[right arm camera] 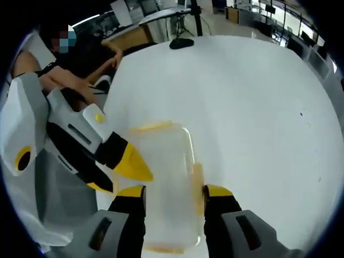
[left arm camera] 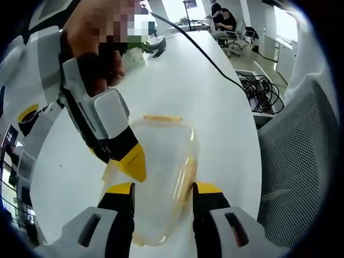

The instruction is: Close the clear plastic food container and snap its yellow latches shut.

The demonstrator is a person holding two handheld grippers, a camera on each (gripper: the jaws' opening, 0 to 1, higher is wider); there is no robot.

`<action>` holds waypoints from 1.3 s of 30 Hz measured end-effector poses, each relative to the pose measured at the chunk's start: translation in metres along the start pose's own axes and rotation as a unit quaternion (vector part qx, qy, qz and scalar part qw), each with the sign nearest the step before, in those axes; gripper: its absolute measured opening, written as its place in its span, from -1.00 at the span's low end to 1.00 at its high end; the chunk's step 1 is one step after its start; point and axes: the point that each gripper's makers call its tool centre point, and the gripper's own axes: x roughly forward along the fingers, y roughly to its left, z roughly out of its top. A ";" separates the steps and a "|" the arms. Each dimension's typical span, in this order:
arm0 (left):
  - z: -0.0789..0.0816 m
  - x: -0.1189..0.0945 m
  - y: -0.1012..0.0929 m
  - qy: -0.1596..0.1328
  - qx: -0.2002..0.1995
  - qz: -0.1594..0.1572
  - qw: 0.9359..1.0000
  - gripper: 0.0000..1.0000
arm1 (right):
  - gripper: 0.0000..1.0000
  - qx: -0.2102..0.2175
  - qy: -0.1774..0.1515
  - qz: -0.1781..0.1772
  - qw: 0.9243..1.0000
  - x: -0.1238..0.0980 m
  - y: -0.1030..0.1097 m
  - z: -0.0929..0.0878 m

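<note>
Between the spread yellow-tipped jaws of the left gripper (left arm camera: 162, 194), the clear plastic food container (left arm camera: 161, 177) is lying flat on the white table (left arm camera: 215, 107), ungripped. Right gripper (right arm camera: 174, 198) is likewise straddling it with jaws apart, a yellow latch (right arm camera: 198, 180) just beside one jaw, its tips nearing the container from opposite.

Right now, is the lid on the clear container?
Yes: the lid sits on the clear container. Its yellow latches look flat against the sides, but whether they are snapped, I cannot tell.
</note>
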 end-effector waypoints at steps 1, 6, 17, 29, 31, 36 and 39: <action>0.000 0.000 0.000 0.001 -0.001 0.000 1.000 -0.19 | -0.18 -0.002 0.003 0.000 1.000 0.000 0.000 0.000; -0.003 -0.001 0.003 0.007 -0.007 -0.010 1.000 -0.27 | -0.27 0.026 0.017 0.009 0.999 0.002 0.003 -0.003; -0.002 0.002 0.007 0.005 0.005 -0.005 1.000 -0.24 | -0.22 0.015 -0.001 0.009 1.000 0.002 0.001 -0.003; 0.000 0.003 0.007 0.001 0.012 -0.010 1.000 -0.20 | -0.17 0.034 -0.009 -0.003 0.999 0.001 0.000 0.001; 0.001 0.003 0.008 -0.001 0.004 -0.011 1.000 -0.20 | -0.18 0.024 -0.008 -0.011 1.000 0.000 0.001 0.002; 0.002 0.000 0.005 -0.004 0.003 -0.017 1.000 -0.19 | -0.18 0.028 -0.015 -0.024 0.999 -0.002 0.000 0.002; 0.003 0.000 0.003 -0.004 0.009 -0.019 1.000 -0.15 | -0.18 0.030 -0.023 -0.031 0.999 -0.003 0.000 0.001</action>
